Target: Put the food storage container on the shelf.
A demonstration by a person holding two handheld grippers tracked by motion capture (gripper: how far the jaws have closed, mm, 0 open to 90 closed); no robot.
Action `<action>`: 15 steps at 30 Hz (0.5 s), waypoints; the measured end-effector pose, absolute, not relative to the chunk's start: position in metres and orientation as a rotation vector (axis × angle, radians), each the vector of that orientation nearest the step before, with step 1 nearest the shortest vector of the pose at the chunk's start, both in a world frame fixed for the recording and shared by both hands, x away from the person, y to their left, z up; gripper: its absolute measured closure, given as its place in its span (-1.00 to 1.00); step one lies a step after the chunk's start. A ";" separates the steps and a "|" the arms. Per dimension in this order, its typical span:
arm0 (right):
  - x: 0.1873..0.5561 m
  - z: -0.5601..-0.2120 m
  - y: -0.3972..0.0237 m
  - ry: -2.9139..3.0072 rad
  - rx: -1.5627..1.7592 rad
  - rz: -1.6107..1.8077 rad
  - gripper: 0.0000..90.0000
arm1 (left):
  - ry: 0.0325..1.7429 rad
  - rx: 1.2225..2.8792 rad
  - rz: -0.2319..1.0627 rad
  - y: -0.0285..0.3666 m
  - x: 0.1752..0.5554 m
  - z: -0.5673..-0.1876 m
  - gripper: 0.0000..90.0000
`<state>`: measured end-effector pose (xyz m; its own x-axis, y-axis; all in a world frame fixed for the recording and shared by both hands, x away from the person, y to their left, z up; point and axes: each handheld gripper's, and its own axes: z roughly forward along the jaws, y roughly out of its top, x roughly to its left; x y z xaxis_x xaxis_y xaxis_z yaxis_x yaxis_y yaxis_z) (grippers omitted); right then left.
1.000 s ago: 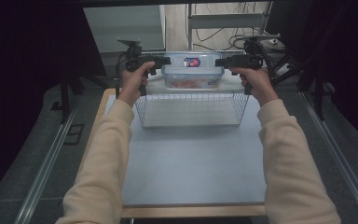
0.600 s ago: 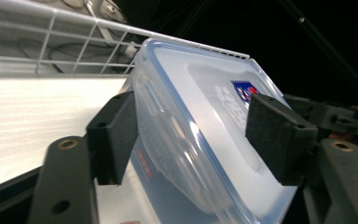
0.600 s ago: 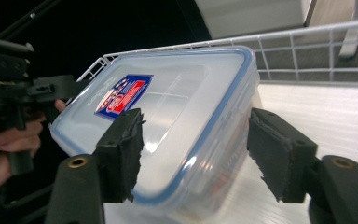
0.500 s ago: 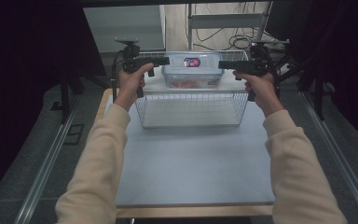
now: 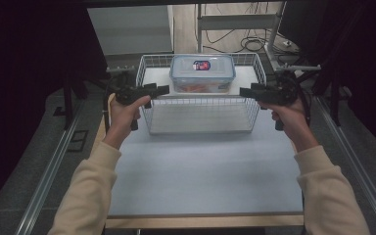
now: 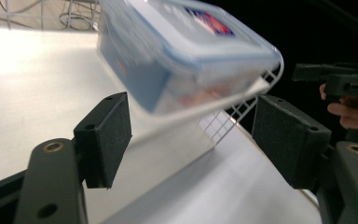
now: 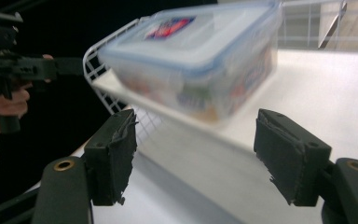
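Observation:
A clear plastic box with a blue-rimmed lid (image 5: 202, 72) sits in the far part of a white wire basket (image 5: 200, 105). My left gripper (image 5: 165, 89) hangs outside the basket's left rim, and my right gripper (image 5: 241, 91) is near its right rim; both point inward. The jaws of both have just been opening, with nothing between them. In the left gripper view the open left gripper (image 6: 198, 140) faces the box (image 6: 182, 51) from a short way off. In the right gripper view the right gripper (image 7: 203, 156) stands open short of the box (image 7: 200, 60).
The basket stands at the back of a pale table (image 5: 200, 171) whose wooden front edge is near the person. Dark stands and metal rails flank the table on both sides. Cables lie on the floor behind it.
Both grippers have let go of the box and drawn outward and back from its sides. The box now rests in the basket.

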<state>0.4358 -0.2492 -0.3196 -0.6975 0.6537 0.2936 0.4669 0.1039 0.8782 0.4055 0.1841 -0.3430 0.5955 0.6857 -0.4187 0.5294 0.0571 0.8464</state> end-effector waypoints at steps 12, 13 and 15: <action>0.371 -0.380 -0.268 2.269 1.061 1.659 -0.39 | 0.946 1.689 0.153 0.174 0.333 -0.397 -0.38; 0.366 -0.388 -0.269 2.284 1.061 1.652 -0.39 | 0.943 1.704 0.152 0.174 0.327 -0.405 -0.38; 0.354 -0.406 -0.271 2.318 1.061 1.626 -0.40 | 0.944 1.721 0.149 0.173 0.319 -0.417 -0.38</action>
<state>0.3545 -0.2713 -0.4059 -0.7475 0.5995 0.2861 0.4730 0.1779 0.8629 0.3191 0.1730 -0.4169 0.6731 0.6514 -0.3501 0.5115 -0.0682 0.8566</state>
